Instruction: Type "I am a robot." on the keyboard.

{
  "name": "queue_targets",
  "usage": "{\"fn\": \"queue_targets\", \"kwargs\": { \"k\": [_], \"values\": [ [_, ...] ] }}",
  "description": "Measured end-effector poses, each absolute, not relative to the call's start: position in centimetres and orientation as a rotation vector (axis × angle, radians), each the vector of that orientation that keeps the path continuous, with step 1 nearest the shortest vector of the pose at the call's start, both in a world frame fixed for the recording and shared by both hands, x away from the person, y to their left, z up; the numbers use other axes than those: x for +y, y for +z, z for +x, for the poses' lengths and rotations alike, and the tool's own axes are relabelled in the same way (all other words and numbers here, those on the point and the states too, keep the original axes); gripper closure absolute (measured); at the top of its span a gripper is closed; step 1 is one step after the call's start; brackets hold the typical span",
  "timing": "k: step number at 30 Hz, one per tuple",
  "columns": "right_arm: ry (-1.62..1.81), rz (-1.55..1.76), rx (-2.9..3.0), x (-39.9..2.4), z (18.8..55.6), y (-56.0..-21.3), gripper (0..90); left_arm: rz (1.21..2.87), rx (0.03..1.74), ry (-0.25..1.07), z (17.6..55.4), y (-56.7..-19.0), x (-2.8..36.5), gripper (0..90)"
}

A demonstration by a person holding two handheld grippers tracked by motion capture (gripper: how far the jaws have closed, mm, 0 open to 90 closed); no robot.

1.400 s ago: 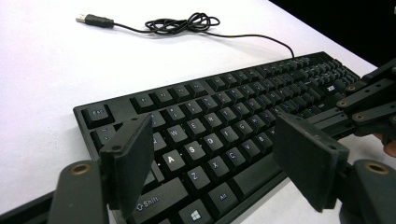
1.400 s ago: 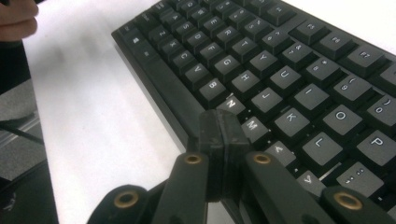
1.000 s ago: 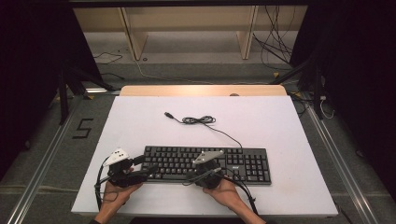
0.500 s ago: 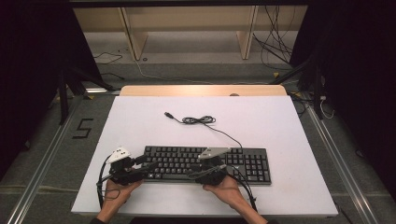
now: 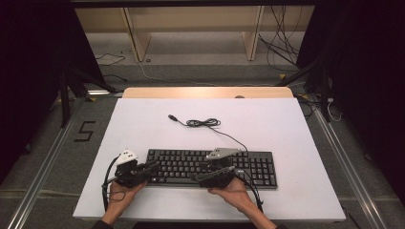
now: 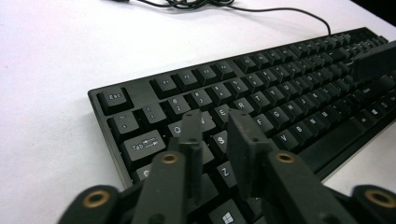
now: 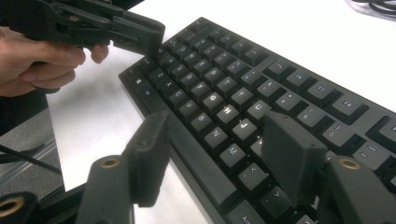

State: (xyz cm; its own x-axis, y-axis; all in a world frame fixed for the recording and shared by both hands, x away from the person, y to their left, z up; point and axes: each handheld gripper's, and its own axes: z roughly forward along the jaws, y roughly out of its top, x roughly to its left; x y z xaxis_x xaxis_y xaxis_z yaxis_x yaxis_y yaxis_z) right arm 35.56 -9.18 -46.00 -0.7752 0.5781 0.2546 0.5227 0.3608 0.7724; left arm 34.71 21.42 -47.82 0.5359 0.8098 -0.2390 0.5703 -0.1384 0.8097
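Note:
A black keyboard (image 5: 248, 167) lies near the table's front edge, and its cable (image 5: 203, 123) is coiled behind it. My left gripper (image 5: 154, 165) hovers over the keyboard's left end. In the left gripper view its jaws (image 6: 215, 122) have just been closing to a narrow gap above the letter keys, with nothing between them. My right gripper (image 5: 198, 177) lies low over the front middle of the keyboard, pointing left. Its jaws (image 7: 219, 135) have just been opening and stand wide over the bottom key rows, holding nothing. The left gripper (image 7: 140, 37) also shows in the right gripper view.
The white table (image 5: 143, 129) has bare room behind and beside the keyboard. The cable's plug (image 5: 171, 117) lies loose at mid-table. A wooden strip (image 5: 205, 92) runs along the far edge, with shelf legs and floor cables beyond.
The left gripper's jaws have drawn close together. The right gripper has tipped lower over the keys and its jaws have spread. Both hands stayed roughly in place.

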Motion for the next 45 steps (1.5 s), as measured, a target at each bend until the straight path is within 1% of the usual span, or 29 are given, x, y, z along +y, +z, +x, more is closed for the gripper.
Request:
{"fn": "queue_targets", "kwargs": {
  "k": [7,9,21,33,40,45],
  "values": [
    [1.41,1.027,2.532,-9.2,35.5,-45.9,42.5,1.859,1.132,0.315,34.8,-48.0,21.2,87.9],
    [1.412,1.028,2.531,-9.2,35.5,-45.9,42.5,1.868,1.131,0.315,34.9,-48.0,21.1,88.7],
    [1.418,1.032,2.53,-9.2,35.4,-45.9,38.5,1.886,1.165,0.308,35.8,-48.3,21.0,88.9],
    [1.426,1.023,2.526,-9.3,35.2,-45.7,38.2,1.914,1.174,0.296,36.1,-48.5,20.8,89.0],
    [1.425,1.029,2.523,-9.4,35.1,-45.7,38.3,1.93,1.19,0.264,36.2,-48.7,20.8,89.2],
    [1.424,1.028,2.522,-9.4,35.1,-45.7,38.3,1.935,1.188,0.278,36.2,-48.6,20.6,89.1]
  ]
}}
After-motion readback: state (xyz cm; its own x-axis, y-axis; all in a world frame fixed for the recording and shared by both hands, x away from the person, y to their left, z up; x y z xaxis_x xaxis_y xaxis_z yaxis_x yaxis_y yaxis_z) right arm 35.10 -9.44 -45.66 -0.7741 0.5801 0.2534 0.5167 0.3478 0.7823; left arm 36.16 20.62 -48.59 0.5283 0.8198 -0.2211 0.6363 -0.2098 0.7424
